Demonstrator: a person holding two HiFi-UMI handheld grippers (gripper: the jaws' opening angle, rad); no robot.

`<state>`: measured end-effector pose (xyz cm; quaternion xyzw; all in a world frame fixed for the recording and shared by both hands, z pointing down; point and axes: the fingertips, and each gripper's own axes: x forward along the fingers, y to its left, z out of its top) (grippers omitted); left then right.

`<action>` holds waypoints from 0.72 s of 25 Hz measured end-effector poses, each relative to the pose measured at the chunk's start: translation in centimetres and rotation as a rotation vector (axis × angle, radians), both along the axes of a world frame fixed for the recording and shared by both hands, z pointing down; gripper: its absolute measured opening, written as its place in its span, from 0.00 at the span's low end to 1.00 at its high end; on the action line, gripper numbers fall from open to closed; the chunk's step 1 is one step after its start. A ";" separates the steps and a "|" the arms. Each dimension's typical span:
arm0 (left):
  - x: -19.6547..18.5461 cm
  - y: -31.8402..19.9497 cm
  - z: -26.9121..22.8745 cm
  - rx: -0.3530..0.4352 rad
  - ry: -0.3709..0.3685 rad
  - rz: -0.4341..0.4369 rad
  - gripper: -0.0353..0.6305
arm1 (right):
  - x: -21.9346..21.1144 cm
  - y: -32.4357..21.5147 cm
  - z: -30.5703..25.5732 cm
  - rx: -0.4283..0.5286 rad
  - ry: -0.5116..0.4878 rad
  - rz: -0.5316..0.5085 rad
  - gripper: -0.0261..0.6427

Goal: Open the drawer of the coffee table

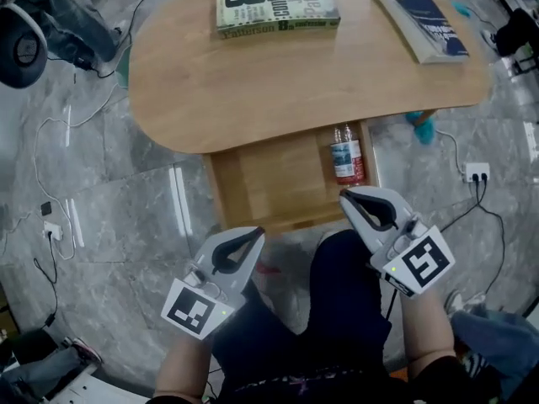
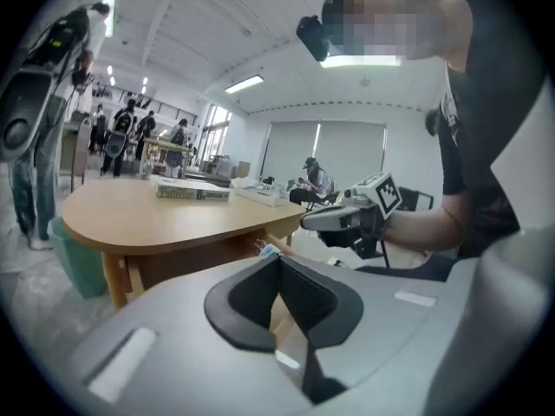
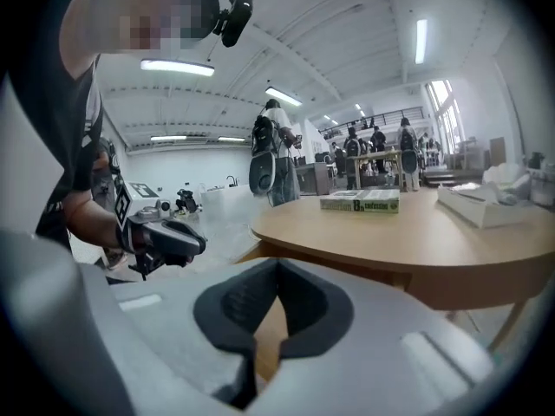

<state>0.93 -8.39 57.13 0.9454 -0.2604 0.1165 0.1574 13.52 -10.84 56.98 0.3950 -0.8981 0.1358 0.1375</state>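
Note:
The wooden coffee table [image 1: 278, 82] has its drawer [image 1: 278, 183] pulled out toward me from under the near edge. A small bottle with a red label [image 1: 346, 156] lies in the drawer's right corner. My left gripper [image 1: 257, 233] is shut and empty, a little in front of the drawer's near left corner. My right gripper [image 1: 344, 196] is shut and empty too, its tips at the drawer's near right corner. In the left gripper view the table [image 2: 165, 215] and the right gripper [image 2: 305, 222] lie ahead. In the right gripper view the table [image 3: 408, 232] is ahead, the left gripper [image 3: 201, 244] to the left.
Two books lie on the tabletop, a green and white one [image 1: 276, 5] and a dark blue one [image 1: 421, 19]. Cables and a power strip [image 1: 477, 172] run over the grey marble floor. My dark-trousered legs [image 1: 337, 326] are below the grippers. People stand far off in the hall [image 2: 130, 133].

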 end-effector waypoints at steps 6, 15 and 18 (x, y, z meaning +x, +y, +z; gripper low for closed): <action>1.8 2.0 -7.5 -0.065 -0.052 0.042 0.06 | -1.5 2.3 -7.9 -0.151 -0.058 -0.042 0.04; 3.0 6.0 -26.1 -0.212 -0.004 -0.008 0.06 | -4.5 7.8 -24.6 -0.274 0.014 -0.185 0.04; 3.0 7.9 -31.9 -0.215 -0.012 0.021 0.06 | -5.8 9.7 -30.1 -0.288 0.000 -0.206 0.04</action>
